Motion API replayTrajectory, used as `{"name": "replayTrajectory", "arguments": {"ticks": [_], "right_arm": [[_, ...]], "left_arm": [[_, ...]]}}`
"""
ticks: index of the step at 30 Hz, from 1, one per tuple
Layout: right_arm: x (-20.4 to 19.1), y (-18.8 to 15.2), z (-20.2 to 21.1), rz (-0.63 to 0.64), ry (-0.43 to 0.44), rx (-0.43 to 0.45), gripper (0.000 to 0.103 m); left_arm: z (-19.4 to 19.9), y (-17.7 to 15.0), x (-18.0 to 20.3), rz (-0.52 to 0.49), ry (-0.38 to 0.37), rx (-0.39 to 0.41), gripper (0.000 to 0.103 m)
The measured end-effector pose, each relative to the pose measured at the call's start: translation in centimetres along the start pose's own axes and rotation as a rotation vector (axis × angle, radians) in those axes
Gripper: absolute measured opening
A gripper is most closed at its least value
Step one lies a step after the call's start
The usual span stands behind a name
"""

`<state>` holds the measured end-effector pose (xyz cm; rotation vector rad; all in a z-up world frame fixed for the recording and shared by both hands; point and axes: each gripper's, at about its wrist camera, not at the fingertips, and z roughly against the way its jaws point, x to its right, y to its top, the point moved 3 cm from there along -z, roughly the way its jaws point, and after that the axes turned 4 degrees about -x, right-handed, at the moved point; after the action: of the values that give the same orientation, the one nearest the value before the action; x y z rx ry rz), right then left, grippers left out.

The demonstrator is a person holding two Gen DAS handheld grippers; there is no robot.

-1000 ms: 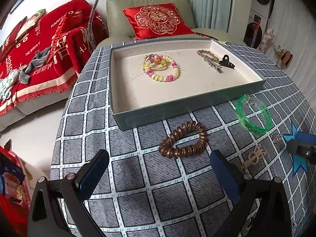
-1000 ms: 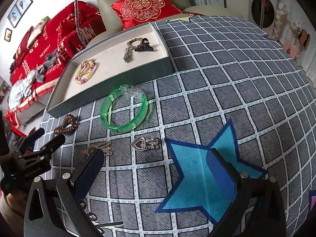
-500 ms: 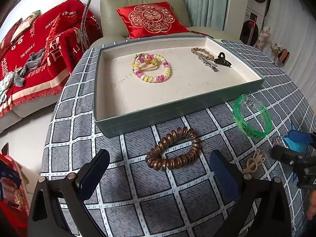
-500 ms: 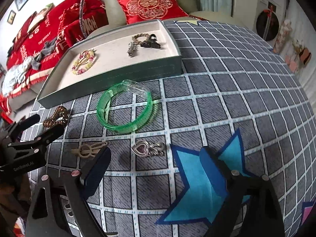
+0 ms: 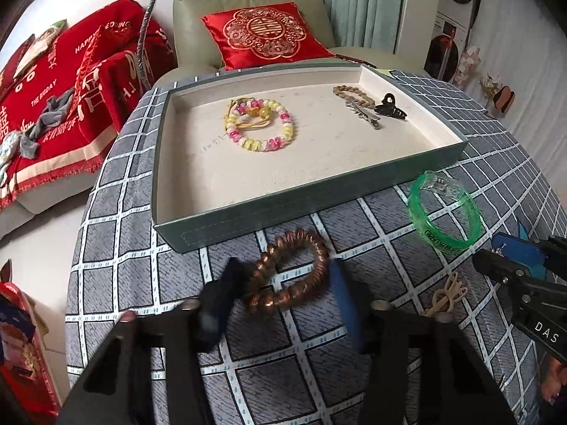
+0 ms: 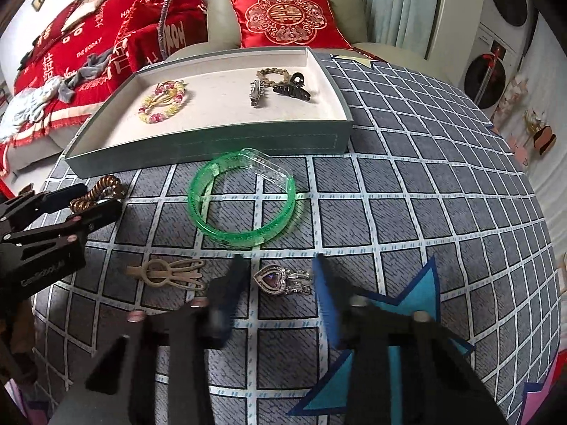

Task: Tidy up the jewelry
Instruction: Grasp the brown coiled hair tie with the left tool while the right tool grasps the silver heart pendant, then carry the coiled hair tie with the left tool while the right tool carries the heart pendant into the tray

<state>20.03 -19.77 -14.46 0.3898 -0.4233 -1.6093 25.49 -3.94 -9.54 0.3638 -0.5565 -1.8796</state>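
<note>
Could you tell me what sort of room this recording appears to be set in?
Most likely a home living room: a pale green armchair with a red embroidered cushion, a sofa under a red throw, and a round table with a checked cloth bearing a jewelry tray.

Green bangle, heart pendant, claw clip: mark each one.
Green bangle [image 6: 244, 239]: right wrist view, near rim.
Heart pendant [image 6: 271, 279]: right wrist view, purple stone.
Claw clip [image 6: 292, 92]: right wrist view, black body, in the tray.
</note>
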Motion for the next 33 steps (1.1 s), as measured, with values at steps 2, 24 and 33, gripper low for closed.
{"name": "replayTrajectory", "arguments": {"ticks": [2,24,33], "right_arm": [[-0.1,-0.1,0.0,-0.005,0.000,0.002,0.036],[2.4,-2.0,2.7,-0.141,0.119,0.004,0.036],[2.2,-1.8,4.5,-0.149,0.143,0.024,0.036]], "left_arm": [[0.2,-0.1,0.2,-0.011,-0.002,0.006,0.043],[4.6,-0.5,-0.6,0.036,-0.085,0.073,0.035],[6.8,0.1,-0.5,0.049,-0.109,0.117,0.035]]}}
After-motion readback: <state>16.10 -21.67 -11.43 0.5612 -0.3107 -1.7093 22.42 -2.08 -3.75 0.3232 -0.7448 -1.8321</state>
